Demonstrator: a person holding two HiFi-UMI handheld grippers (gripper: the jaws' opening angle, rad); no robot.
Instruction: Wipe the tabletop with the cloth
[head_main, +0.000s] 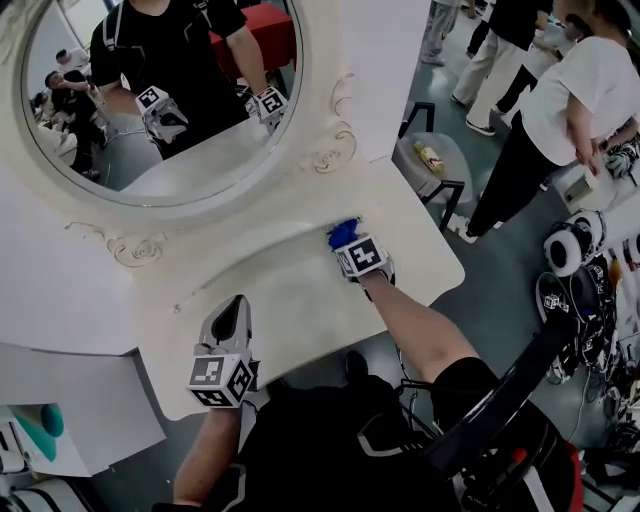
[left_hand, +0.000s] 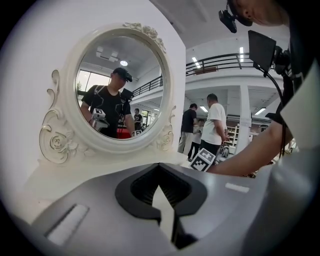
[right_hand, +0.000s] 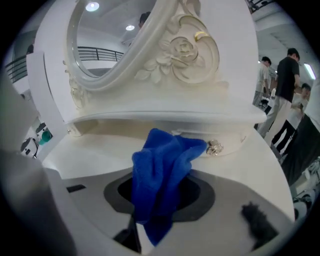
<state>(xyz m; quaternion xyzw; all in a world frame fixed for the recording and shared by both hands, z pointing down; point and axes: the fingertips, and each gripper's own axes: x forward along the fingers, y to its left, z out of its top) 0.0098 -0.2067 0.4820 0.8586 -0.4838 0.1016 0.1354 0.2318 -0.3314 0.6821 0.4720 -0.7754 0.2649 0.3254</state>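
The blue cloth (head_main: 343, 232) is bunched at the back of the white tabletop (head_main: 290, 290), right under the mirror's base. My right gripper (head_main: 347, 242) is shut on it. In the right gripper view the cloth (right_hand: 162, 170) hangs out of the right gripper (right_hand: 155, 205) and reaches a small drawer front. My left gripper (head_main: 238, 305) rests over the tabletop's front left part, well apart from the cloth. In the left gripper view my left gripper (left_hand: 161, 192) looks shut, with nothing between its jaws.
An oval mirror (head_main: 160, 90) in a carved white frame stands at the back. A crystal knob (right_hand: 214, 147) sits by the cloth. Right of the table are a stool (head_main: 432, 158), standing people (head_main: 560, 110) and gear on the floor (head_main: 575, 260). A white cabinet (head_main: 70, 400) stands at the left.
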